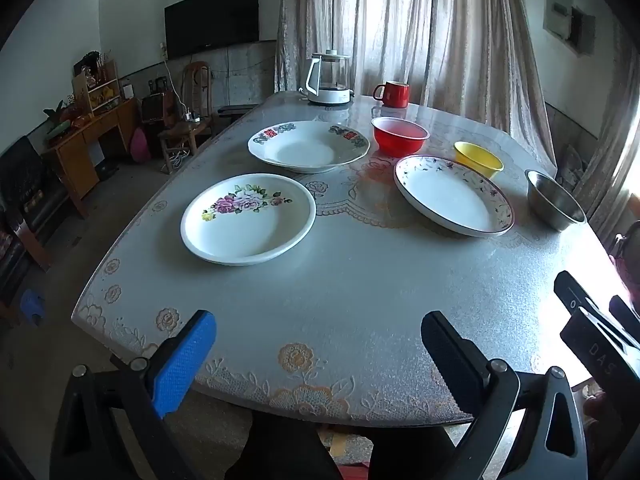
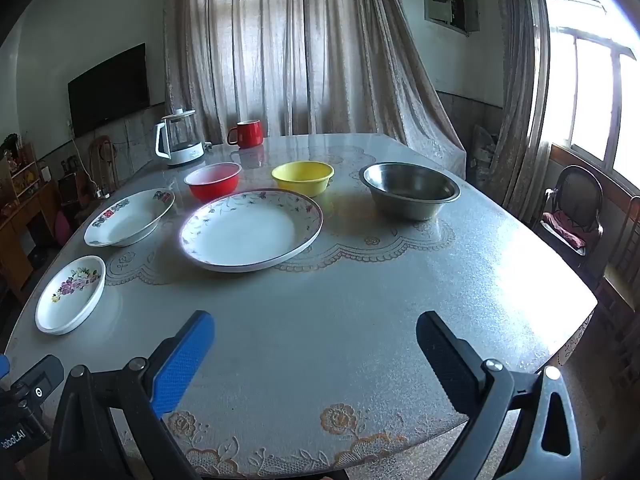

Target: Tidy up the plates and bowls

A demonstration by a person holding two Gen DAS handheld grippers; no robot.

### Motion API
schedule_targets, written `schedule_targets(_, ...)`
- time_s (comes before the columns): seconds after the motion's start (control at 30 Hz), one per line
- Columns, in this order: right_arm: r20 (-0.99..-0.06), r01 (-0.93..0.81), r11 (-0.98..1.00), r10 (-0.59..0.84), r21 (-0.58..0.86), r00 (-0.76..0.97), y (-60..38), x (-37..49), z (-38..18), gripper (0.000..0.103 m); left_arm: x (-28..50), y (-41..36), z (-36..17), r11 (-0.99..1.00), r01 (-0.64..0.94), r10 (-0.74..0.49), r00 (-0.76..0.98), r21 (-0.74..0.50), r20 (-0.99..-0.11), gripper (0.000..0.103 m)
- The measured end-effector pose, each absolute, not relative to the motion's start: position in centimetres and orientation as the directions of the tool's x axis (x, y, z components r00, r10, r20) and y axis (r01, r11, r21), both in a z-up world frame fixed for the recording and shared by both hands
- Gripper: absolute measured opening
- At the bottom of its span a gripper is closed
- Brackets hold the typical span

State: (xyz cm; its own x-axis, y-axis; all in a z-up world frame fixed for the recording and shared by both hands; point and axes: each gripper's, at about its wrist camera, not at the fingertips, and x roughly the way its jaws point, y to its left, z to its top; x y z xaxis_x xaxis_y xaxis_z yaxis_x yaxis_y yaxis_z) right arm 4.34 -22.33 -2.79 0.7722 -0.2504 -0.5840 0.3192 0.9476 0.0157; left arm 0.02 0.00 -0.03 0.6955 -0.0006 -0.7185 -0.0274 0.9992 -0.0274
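Three plates and three bowls lie spread over the desk [image 2: 360, 300], none stacked and none touching. In the right wrist view the vine plate [image 2: 251, 229] sits at the centre of the desk. The rose plate [image 2: 71, 294] lies at about 8 o'clock from it near the desk's edge, and the red-crest plate [image 2: 129, 218] at about 9 o'clock. The red bowl [image 2: 213, 180] stands at 11 o'clock, the yellow bowl [image 2: 303, 176] at 1 o'clock and the steel bowl [image 2: 410, 190] at 2 o'clock.

Both claws hang over the near edge, well apart from the dishes. The left claw [image 1: 320, 364] and the right claw [image 2: 316, 364] each stand spread wide with nothing between the fingers.

The risks are judgements. The plates are shallow and look glazed, so a pinch on a thin rim could slip and drop one onto the desk or onto another plate. The rose plate sits close to the edge, and a nudge outward could send it off. The desk cover looks glossy, so a dish pushed rather than lifted may slide. Glare near the window may hide the steel bowl's rim.

Beyond the dishes, at the far end, stand one kettle [image 2: 178, 138] and one red mug [image 2: 246, 134].
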Motion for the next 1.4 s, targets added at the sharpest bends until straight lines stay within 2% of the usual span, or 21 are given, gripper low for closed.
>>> schedule_targets(1.4,-0.613,0.265,0.964,-0.211,-0.003,0.761,-21.3,5.3,-3.7,0.103,0.7,0.2,-0.6,0.999,-0.038,0.008,0.685,-0.024,-0.729,0.103)
